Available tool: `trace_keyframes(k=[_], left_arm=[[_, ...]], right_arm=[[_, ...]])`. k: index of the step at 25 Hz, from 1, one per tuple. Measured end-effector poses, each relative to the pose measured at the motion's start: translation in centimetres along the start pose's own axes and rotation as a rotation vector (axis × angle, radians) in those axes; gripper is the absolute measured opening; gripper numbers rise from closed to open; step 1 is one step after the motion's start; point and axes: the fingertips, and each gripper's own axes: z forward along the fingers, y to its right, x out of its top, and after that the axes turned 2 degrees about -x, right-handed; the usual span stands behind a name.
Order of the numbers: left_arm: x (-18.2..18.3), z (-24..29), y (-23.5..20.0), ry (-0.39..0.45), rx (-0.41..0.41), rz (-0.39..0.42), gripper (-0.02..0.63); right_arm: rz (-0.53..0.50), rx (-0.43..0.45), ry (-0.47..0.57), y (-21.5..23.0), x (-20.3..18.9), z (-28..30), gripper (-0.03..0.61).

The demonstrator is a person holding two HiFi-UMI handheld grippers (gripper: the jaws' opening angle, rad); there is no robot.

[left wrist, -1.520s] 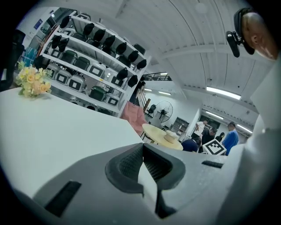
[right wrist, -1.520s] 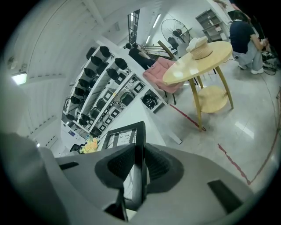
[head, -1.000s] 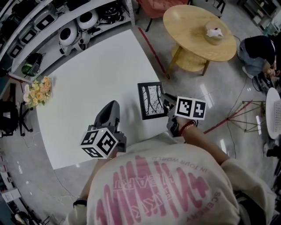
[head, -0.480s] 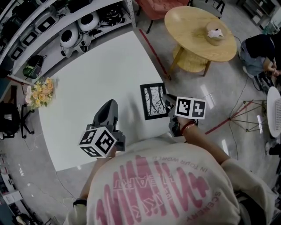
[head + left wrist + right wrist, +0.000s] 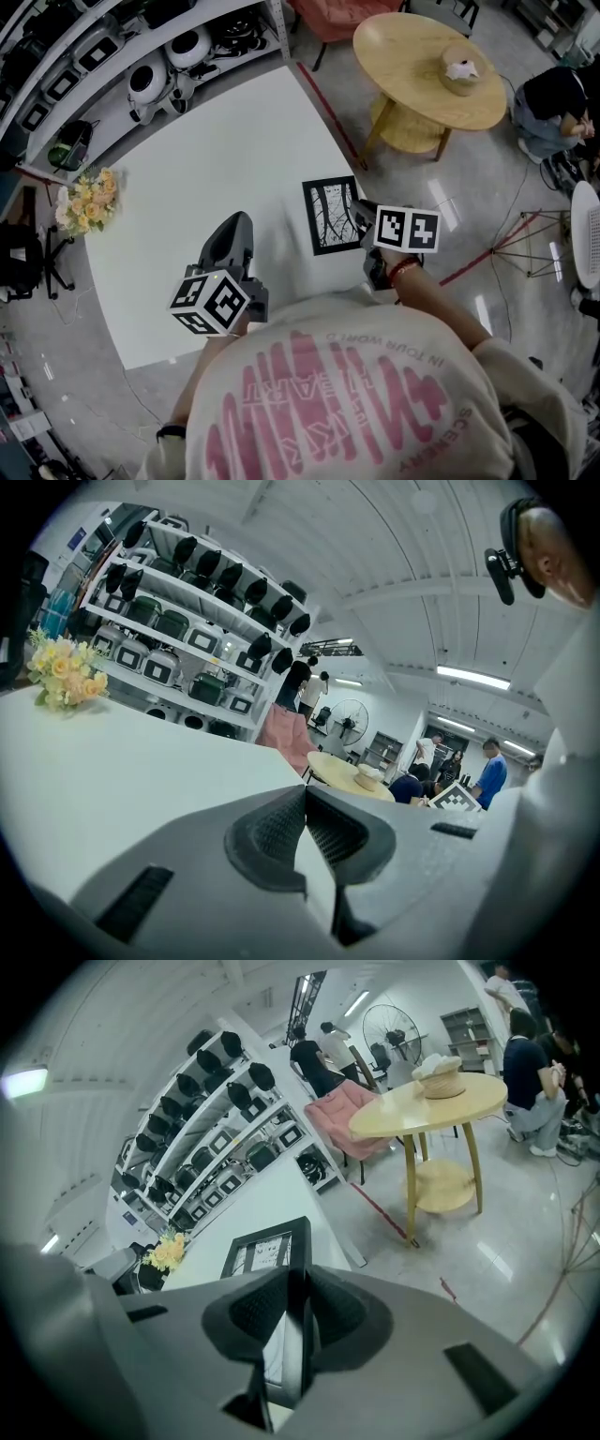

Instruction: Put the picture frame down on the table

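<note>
A black picture frame with a pale print of bare branches sits at the right edge of the white table. My right gripper is shut on the frame's right rim. In the right gripper view the frame runs away from the jaws, its edge clamped between the pads. The frame seems low over the table top; whether it touches cannot be told. My left gripper hovers over the table left of the frame, jaws closed on nothing, as the left gripper view confirms.
A bunch of yellow flowers lies at the table's left edge. Shelves with helmets stand behind the table. A round wooden table with a basket stands to the right, and a person crouches beyond it.
The picture frame and my right gripper have shifted slightly to the right in the head view. My left gripper has barely moved.
</note>
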Motion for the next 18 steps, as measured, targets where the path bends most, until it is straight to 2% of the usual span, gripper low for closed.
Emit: trace_keyframes(k=[18], left_arm=[[0.4,-0.7,-2.1,-0.012,-0.007,-0.015,0.003]], right_arm=[[-0.035,-0.074,-0.016,0.3,0.0,0.4,0.08]])
